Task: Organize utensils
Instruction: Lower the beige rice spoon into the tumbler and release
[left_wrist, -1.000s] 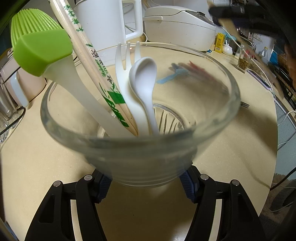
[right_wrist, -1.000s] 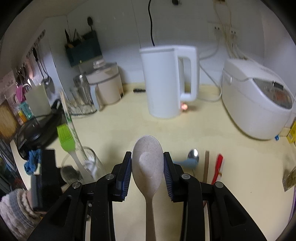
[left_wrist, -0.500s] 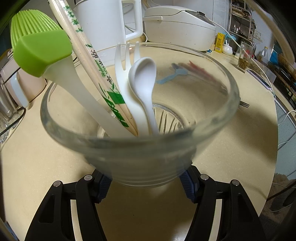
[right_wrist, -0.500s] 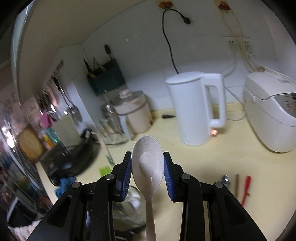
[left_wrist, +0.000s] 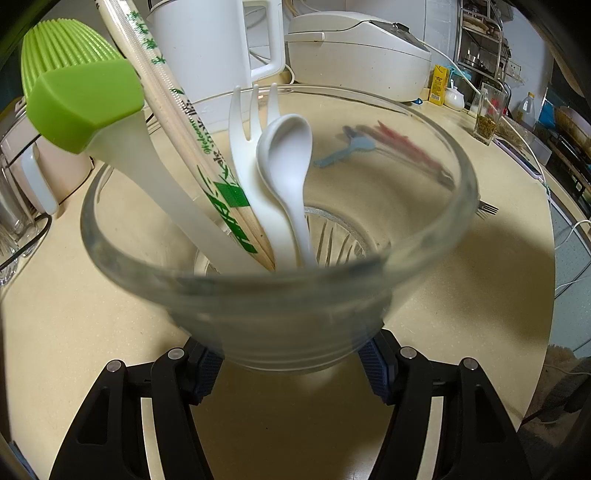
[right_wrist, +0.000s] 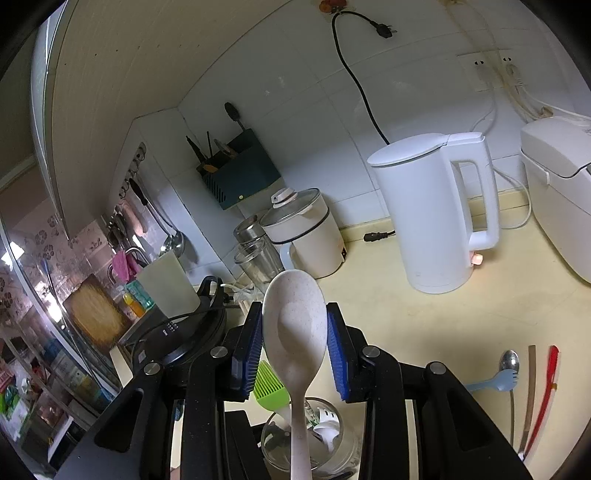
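My left gripper (left_wrist: 290, 363) is shut on a clear glass cup (left_wrist: 436, 236) standing on the cream counter. The cup holds a green silicone brush (left_wrist: 77, 99), wrapped chopsticks (left_wrist: 177, 110), a white fork (left_wrist: 247, 125) and a white spoon (left_wrist: 286, 155). My right gripper (right_wrist: 294, 349) is shut on a speckled beige spoon (right_wrist: 295, 328), bowl up, handle pointing down over the glass cup (right_wrist: 280, 443) seen below it. The green brush (right_wrist: 269, 387) shows behind the spoon.
A blue spork (right_wrist: 484, 384), a metal spoon (right_wrist: 509, 363), a brown stick (right_wrist: 530, 384) and a red utensil (right_wrist: 546, 391) lie on the counter at right. A white kettle (right_wrist: 432, 214), a rice cooker (right_wrist: 561, 192) and a small pot (right_wrist: 306, 232) stand at the back.
My right gripper has risen and swung left with the beige spoon, and now hangs above the glass cup. The left gripper and cup have stayed still.
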